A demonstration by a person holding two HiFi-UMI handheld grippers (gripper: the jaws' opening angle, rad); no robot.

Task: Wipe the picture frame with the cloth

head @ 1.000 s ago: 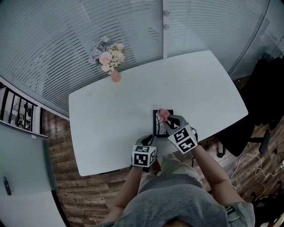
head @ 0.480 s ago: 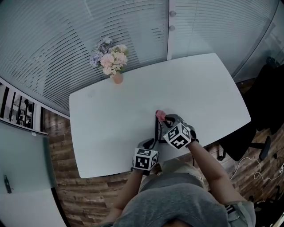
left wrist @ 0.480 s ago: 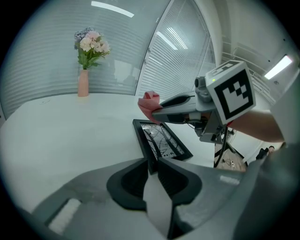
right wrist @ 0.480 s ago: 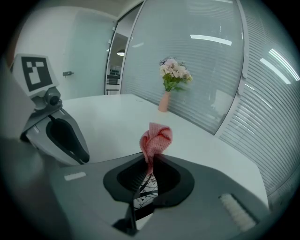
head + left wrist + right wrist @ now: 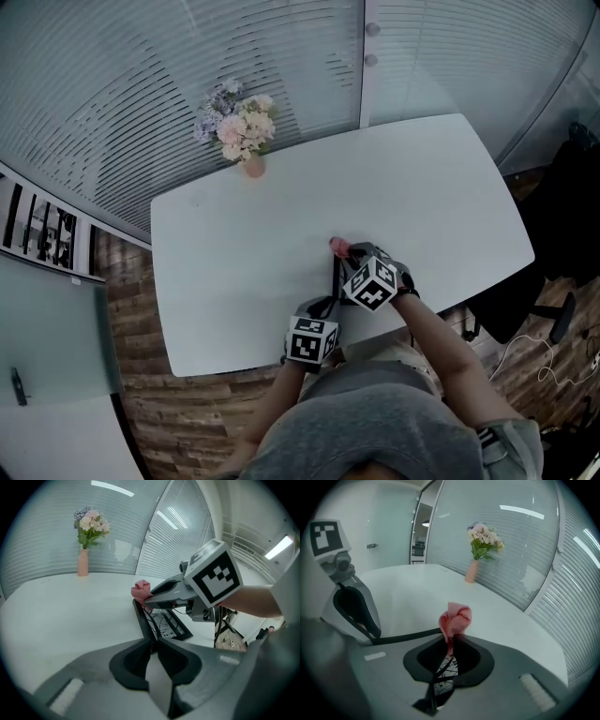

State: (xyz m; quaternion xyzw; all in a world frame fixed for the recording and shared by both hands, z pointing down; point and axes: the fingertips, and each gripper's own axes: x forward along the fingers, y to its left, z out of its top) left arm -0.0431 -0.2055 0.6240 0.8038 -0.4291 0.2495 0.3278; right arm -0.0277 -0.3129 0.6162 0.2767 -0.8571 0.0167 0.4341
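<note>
The left tongs [image 5: 152,641] are pressed together on the near edge of the picture frame [image 5: 166,623], which sits toward 5 o'clock on the white worktop [image 5: 234,272]. A second ago the frame was seen lying face-up. Now only its thin black edge is presented to the head view, so it is judged to have been tipped up for wiping. The pink cloth [image 5: 455,617] is pinched in the right tongs [image 5: 451,641] and has been carried from the frame's 1 o'clock corner to its far 12 o'clock end, seemingly against the rim. No brand or writing can be read. Only square markers on the cubes and a black line drawing in the frame are seen.
</note>
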